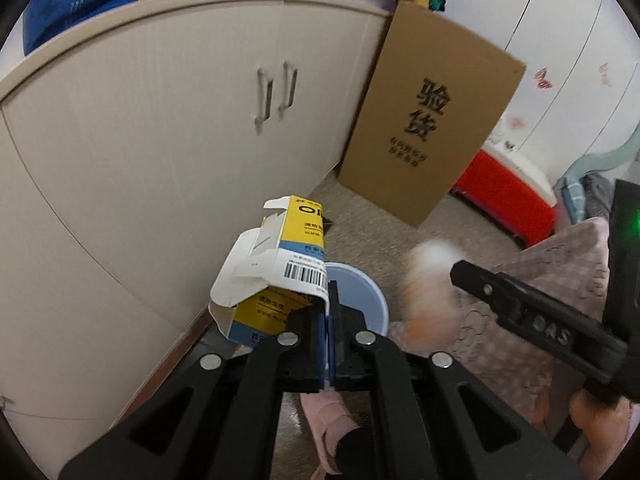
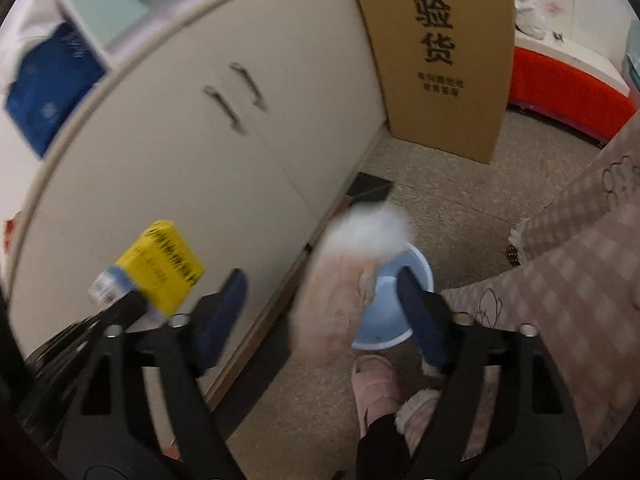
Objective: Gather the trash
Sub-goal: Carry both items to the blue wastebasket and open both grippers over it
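Note:
My left gripper is shut on a crumpled yellow, white and blue carton and holds it above the floor, just over the left rim of a light blue bin. The carton also shows at the left of the right wrist view. My right gripper is open and empty. A blurred white and pink wad is in the air between its fingers, over the blue bin. The wad shows as a blur in the left wrist view.
A beige cabinet with two handles fills the left. A tall brown cardboard box leans beside it. A red bench stands behind. A checked pink cover lies at right. Pink slippers are under the grippers.

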Action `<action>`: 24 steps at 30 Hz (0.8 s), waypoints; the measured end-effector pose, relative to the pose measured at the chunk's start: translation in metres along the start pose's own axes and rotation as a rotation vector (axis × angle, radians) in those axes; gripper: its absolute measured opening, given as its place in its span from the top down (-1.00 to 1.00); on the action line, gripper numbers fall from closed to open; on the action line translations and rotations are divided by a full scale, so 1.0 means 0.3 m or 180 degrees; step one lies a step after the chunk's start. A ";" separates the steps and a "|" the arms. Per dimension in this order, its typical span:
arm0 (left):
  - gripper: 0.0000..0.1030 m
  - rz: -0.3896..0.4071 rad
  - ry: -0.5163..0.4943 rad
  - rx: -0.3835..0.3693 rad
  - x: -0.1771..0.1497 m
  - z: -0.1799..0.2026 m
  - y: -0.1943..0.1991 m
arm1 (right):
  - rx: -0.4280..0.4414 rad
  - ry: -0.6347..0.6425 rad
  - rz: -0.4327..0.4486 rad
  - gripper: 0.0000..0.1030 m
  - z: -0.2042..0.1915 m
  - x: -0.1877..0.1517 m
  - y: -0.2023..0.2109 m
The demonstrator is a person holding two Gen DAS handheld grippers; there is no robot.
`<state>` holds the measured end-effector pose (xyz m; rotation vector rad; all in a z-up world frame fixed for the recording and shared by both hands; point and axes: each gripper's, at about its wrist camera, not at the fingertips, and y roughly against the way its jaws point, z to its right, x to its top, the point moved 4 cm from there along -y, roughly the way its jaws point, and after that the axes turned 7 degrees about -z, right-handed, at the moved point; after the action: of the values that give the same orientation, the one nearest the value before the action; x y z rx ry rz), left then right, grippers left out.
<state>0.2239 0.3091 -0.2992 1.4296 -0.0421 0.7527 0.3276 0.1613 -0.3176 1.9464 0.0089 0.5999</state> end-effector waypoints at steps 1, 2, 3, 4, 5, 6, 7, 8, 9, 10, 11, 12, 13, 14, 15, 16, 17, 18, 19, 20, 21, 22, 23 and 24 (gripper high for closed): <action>0.98 -0.0031 0.0017 -0.0006 -0.001 -0.004 -0.016 | -0.0015 0.0009 -0.0025 -0.54 0.003 0.008 -0.025; 0.98 -0.0078 0.0042 -0.0040 0.000 -0.006 -0.034 | -0.0027 -0.0001 -0.0022 -0.56 0.009 0.011 -0.035; 0.98 -0.0113 0.0056 -0.0064 0.000 -0.005 -0.049 | -0.0045 -0.0012 -0.0017 -0.58 0.014 0.009 -0.039; 0.98 -0.0129 0.0055 -0.0063 -0.003 0.001 -0.056 | -0.0076 -0.0026 -0.0005 -0.59 0.020 0.009 -0.034; 0.98 -0.0150 0.0037 -0.0060 -0.006 0.009 -0.065 | -0.0106 -0.0025 0.0015 -0.62 0.021 0.010 -0.030; 0.98 -0.0161 0.0016 -0.0069 -0.008 0.015 -0.073 | -0.0145 0.0009 0.0083 -0.65 0.020 0.006 -0.005; 0.98 -0.0170 -0.0001 -0.0083 -0.010 0.021 -0.081 | -0.0188 0.0030 0.0138 -0.66 0.018 -0.005 0.020; 0.98 -0.0175 -0.0015 -0.0096 -0.012 0.030 -0.083 | -0.0279 0.0044 0.0197 -0.67 0.016 -0.009 0.045; 0.98 -0.0176 -0.0032 -0.0109 -0.015 0.039 -0.084 | -0.0342 0.0038 0.0257 -0.67 0.016 -0.020 0.079; 0.98 -0.0180 -0.0050 -0.0125 -0.014 0.051 -0.084 | -0.0369 0.0032 0.0313 -0.68 0.016 -0.024 0.103; 0.98 -0.0185 -0.0068 -0.0149 -0.014 0.064 -0.082 | -0.0401 0.0041 0.0379 -0.69 0.013 -0.029 0.131; 0.98 -0.0183 -0.0080 -0.0160 -0.015 0.074 -0.080 | -0.0466 0.0053 0.0424 -0.69 0.011 -0.030 0.150; 0.98 -0.0180 -0.0112 -0.0171 -0.012 0.091 -0.076 | -0.0562 0.0072 0.0507 -0.69 0.009 -0.034 0.178; 0.98 -0.0180 -0.0134 -0.0174 -0.011 0.103 -0.076 | -0.0623 0.0084 0.0610 -0.70 0.009 -0.036 0.207; 0.98 -0.0182 -0.0161 -0.0183 -0.007 0.118 -0.073 | -0.0666 0.0084 0.0674 -0.71 0.011 -0.037 0.224; 0.98 -0.0187 -0.0177 -0.0197 -0.005 0.127 -0.072 | -0.0701 0.0050 0.0813 -0.71 0.022 -0.036 0.264; 0.98 -0.0192 -0.0198 -0.0219 0.001 0.140 -0.070 | -0.0665 -0.0006 0.0892 -0.71 0.034 -0.035 0.286; 0.98 -0.0191 -0.0208 -0.0228 0.008 0.149 -0.069 | -0.0666 -0.0066 0.0976 -0.72 0.047 -0.033 0.310; 0.98 -0.0193 -0.0219 -0.0228 0.021 0.165 -0.068 | -0.0687 -0.0106 0.1064 -0.72 0.056 -0.033 0.331; 0.98 -0.0193 -0.0229 -0.0236 0.028 0.171 -0.067 | -0.0695 -0.0136 0.1129 -0.72 0.063 -0.031 0.347; 0.97 -0.0191 -0.0258 -0.0257 0.044 0.189 -0.068 | -0.0702 -0.0159 0.1184 -0.73 0.070 -0.030 0.359; 0.97 -0.0182 -0.0277 -0.0256 0.056 0.199 -0.069 | -0.0708 -0.0183 0.1240 -0.73 0.076 -0.031 0.373; 0.97 -0.0167 -0.0300 -0.0242 0.072 0.214 -0.069 | -0.0701 -0.0226 0.1317 -0.73 0.085 -0.031 0.391; 0.97 -0.0160 -0.0313 -0.0237 0.084 0.223 -0.070 | -0.0657 -0.0275 0.1361 -0.74 0.095 -0.030 0.404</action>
<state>0.2807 0.2611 -0.2939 1.3908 -0.1086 0.6331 0.3002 0.0802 -0.2266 1.7779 -0.5153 0.7610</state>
